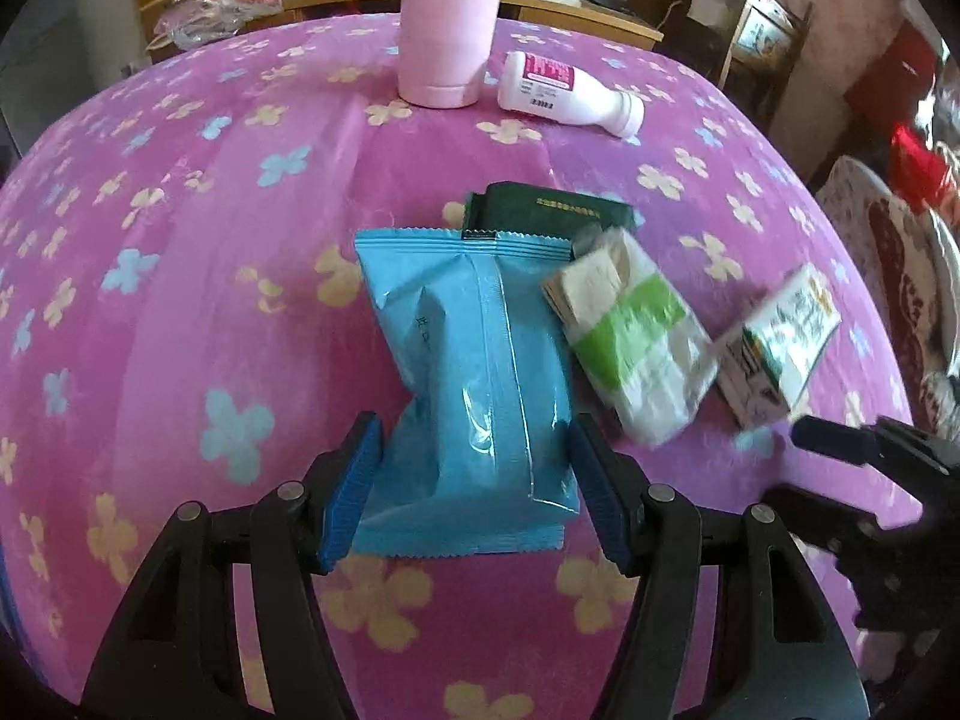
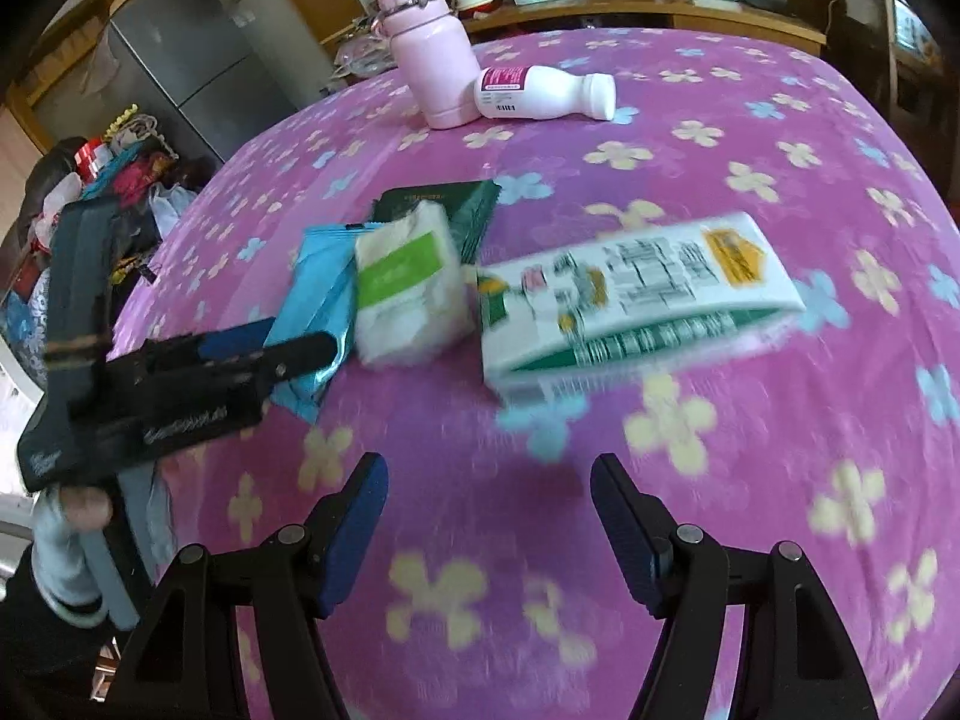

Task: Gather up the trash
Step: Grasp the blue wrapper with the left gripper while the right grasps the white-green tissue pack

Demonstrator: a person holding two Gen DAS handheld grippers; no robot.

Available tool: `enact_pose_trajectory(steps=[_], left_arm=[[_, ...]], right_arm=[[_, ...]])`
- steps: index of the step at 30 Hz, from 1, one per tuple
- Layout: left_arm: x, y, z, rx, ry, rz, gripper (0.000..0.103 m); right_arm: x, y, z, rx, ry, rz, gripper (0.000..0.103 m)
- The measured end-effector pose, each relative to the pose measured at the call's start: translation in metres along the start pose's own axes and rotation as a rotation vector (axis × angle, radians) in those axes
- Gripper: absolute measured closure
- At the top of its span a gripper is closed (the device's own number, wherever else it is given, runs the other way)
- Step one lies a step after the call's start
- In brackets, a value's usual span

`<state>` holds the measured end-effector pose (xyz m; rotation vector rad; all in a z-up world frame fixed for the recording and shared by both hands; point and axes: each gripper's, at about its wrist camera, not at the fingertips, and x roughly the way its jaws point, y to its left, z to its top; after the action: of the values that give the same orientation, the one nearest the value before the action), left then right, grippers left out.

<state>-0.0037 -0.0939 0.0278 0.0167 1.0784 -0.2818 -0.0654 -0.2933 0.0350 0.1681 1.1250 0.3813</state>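
the left gripper (image 1: 474,480) straddles the blue packet (image 1: 468,372) mid-table (image 1: 180,240) — pads seemingly just short of touching. the right gripper (image 2: 489,531) gapes empty, the carton (image 2: 636,306) lying just beyond it.

Pink flowered tablecloth (image 1: 180,240), cluttered wooden sideboard (image 2: 660,9), grey fridge (image 2: 180,60) behind.

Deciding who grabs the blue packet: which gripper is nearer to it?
Left. The left gripper straddles the blue packet; the right gripper hovers over bare cloth beyond it.
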Motion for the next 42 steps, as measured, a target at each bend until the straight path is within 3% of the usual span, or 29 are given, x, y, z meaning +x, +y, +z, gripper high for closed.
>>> enact_pose_trajectory(steps=[7, 10, 16, 24, 25, 26, 27, 29, 36, 42], left_arm=[[0.0, 0.013, 0.001, -0.024, 0.017, -0.013, 0.049], [-0.009, 0.028, -0.008, -0.05, 0.018, 0.007, 0.051], [-0.023, 0.05, -0.03, -0.077, 0.029, 0.017, 0.051], [-0.022, 0.054, -0.03, -0.115, 0.023, -0.002, 0.041], [-0.02, 0.054, -0.028, -0.125, 0.013, -0.004, 0.041], [-0.019, 0.053, -0.026, -0.126, 0.006, -0.003, 0.041], [-0.018, 0.052, -0.026, -0.123, 0.0, 0.001, 0.041], [-0.018, 0.05, -0.026, -0.115, -0.014, 0.014, 0.048], [-0.032, 0.038, -0.039, -0.117, -0.032, -0.034, 0.055], [-0.054, 0.001, -0.051, -0.073, -0.063, -0.088, 0.056]], right_arm=[[0.017, -0.018, 0.041, 0.063, -0.049, -0.074, 0.035], [0.015, -0.023, 0.049, 0.103, -0.068, -0.06, 0.035], [0.017, 0.016, 0.053, 0.003, -0.086, 0.018, 0.025], [0.056, 0.057, 0.07, -0.15, -0.042, -0.07, 0.025], [0.06, 0.06, 0.069, -0.168, -0.025, -0.085, 0.028], [0.062, 0.062, 0.066, -0.18, -0.016, -0.107, 0.046], [0.063, 0.062, 0.062, -0.183, -0.012, -0.118, 0.056], [0.057, 0.059, 0.054, -0.182, -0.025, -0.108, 0.062], [0.011, 0.042, 0.018, -0.162, -0.054, -0.071, 0.066], [-0.03, 0.023, -0.018, -0.114, -0.071, -0.071, 0.066]])
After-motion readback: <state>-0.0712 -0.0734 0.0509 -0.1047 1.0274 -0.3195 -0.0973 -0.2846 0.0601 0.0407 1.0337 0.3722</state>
